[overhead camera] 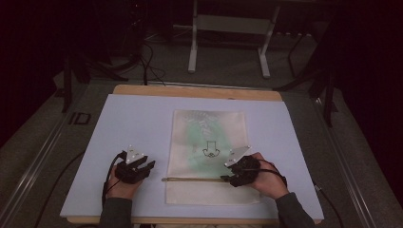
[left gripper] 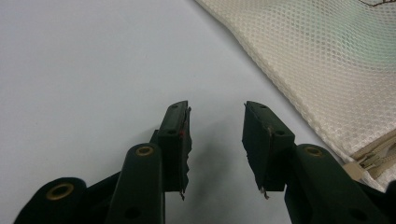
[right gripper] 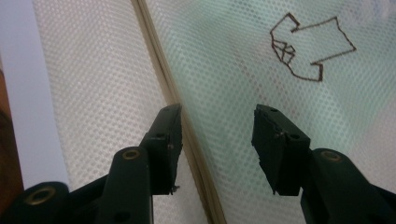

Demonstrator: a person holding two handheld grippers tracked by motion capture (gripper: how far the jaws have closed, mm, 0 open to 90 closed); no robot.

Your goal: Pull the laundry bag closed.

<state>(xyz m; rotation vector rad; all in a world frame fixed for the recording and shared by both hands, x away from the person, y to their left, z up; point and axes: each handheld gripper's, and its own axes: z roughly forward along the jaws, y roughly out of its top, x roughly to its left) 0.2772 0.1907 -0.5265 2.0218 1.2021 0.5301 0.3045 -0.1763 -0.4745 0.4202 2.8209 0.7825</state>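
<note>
A cream mesh zipper bag lies flat in the middle of the pale mat, with something green inside and a dark outline drawing on it. Its zipper line runs across the near part; the zipper end appears in the left gripper view. My left gripper hovers open over bare mat just left of the bag. My right gripper is open over the bag's right side, with the zipper band passing beside its left jaw. Nothing sits between either pair of jaws.
The pale mat covers a wooden table. A white metal frame and cables lie on the floor beyond the far edge. Dark stands flank both sides.
</note>
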